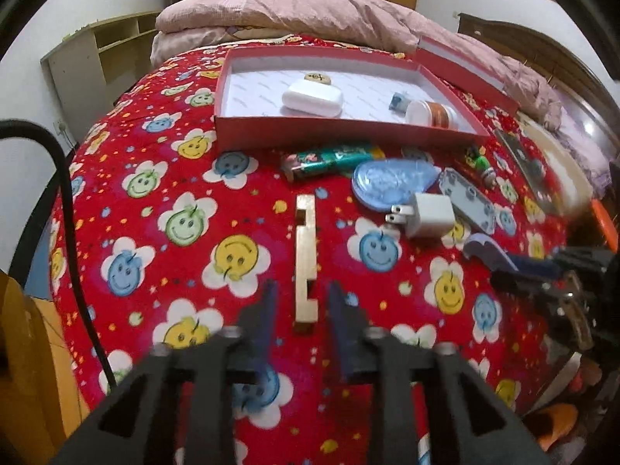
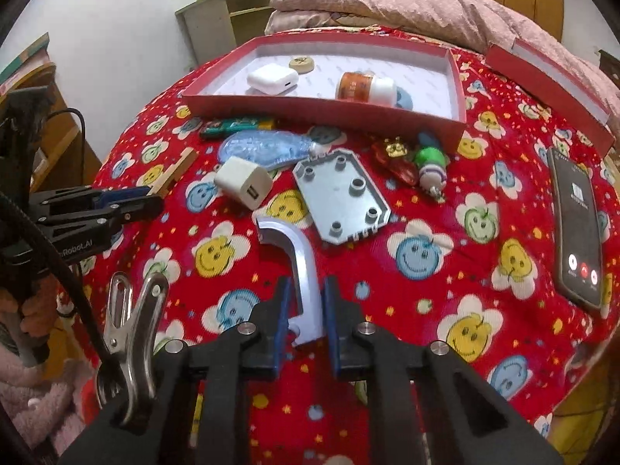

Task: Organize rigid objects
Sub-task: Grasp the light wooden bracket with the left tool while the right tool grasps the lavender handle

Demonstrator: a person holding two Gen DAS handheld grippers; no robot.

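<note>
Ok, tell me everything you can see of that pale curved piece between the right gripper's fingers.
The pale curved piece looks like lavender-grey plastic, shaped like a hook: a straight shank bending left at its far end, with a notch at the near end. It lies flat on the red smiley-flower bedspread, shank between the fingers of the right gripper, which are close on both sides; contact is unclear. The grey studded plate lies just beyond.

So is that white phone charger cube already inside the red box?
No, the white charger cube lies on the smiley-face bedspread in front of the red box, outside its walls.
</note>
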